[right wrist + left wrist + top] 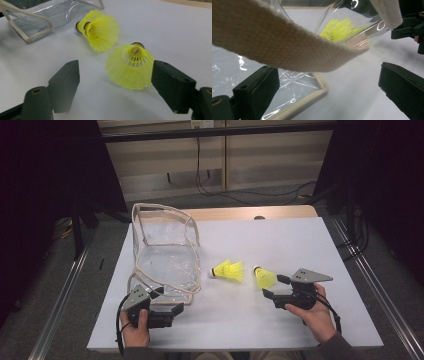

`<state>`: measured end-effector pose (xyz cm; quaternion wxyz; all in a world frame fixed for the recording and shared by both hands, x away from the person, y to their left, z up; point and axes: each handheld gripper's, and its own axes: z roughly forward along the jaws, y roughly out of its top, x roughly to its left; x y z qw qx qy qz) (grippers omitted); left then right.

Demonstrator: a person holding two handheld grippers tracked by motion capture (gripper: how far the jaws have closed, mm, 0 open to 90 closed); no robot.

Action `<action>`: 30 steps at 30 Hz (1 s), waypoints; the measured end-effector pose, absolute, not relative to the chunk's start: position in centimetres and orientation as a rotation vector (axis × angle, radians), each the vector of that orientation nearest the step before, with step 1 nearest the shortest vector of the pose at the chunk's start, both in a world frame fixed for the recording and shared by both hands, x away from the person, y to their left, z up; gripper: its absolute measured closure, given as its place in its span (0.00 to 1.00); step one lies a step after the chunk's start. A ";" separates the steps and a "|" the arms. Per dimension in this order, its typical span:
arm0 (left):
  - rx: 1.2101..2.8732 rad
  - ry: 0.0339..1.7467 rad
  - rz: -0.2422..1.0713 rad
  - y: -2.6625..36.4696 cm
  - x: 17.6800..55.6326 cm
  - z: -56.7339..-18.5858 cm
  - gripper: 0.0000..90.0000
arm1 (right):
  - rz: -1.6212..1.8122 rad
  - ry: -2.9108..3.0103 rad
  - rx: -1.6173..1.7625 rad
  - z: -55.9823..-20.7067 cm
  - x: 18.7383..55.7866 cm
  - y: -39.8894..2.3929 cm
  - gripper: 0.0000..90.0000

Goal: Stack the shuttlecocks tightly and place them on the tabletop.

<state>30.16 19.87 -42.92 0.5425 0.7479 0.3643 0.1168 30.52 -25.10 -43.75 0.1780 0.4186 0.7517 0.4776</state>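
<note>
A clear plastic bag (165,250) with beige trim stands open on the white board, its mouth facing me. Its beige strap (274,42) crosses in front of my left gripper (167,300), whose jaws stand wide apart at the bag's near corner (328,72) with nothing pressed between them. Two nested yellow shuttlecocks (227,270) lie just right of the bag. A single yellow shuttlecock (264,276) lies beside them. My right gripper (272,286) is open, and that single shuttlecock (130,66) rests on the board between its jaw tips, close to the right jaw, untouched.
The white board (300,240) covers a wooden table whose far edge (240,212) shows behind it. Metal rails run along both sides. Cables hang at the wall beyond. Bare board lies right of and behind the shuttlecocks.
</note>
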 end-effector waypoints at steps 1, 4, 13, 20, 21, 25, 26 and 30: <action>1.774 0.866 0.278 19.9 30.2 -42.9 0.04 | 1.352 2.124 1.179 -43.8 30.5 -25.1 0.24; 1.771 0.865 0.278 19.9 30.1 -42.9 0.04 | 1.360 2.125 1.184 -43.8 30.4 -24.8 0.24; 1.769 0.869 0.283 19.9 30.2 -42.9 0.04 | 1.360 2.130 1.187 -44.0 30.5 -24.4 0.23; 1.767 0.872 0.288 20.1 30.1 -42.9 0.04 | 1.349 2.140 1.194 -44.3 30.7 -24.1 0.23; 1.767 0.872 0.286 20.0 30.1 -42.9 0.04 | 1.351 2.143 1.190 -44.3 30.8 -24.0 0.23; 1.771 0.871 0.288 20.1 30.1 -42.9 0.04 | 1.346 2.155 1.191 -44.5 30.8 -23.7 0.22; 1.771 0.871 0.289 20.1 30.1 -42.9 0.04 | 1.344 2.157 1.186 -44.5 30.9 -23.6 0.22; 1.768 0.873 0.285 20.0 30.1 -43.0 0.04 | 1.339 2.162 1.188 -44.6 31.0 -23.5 0.22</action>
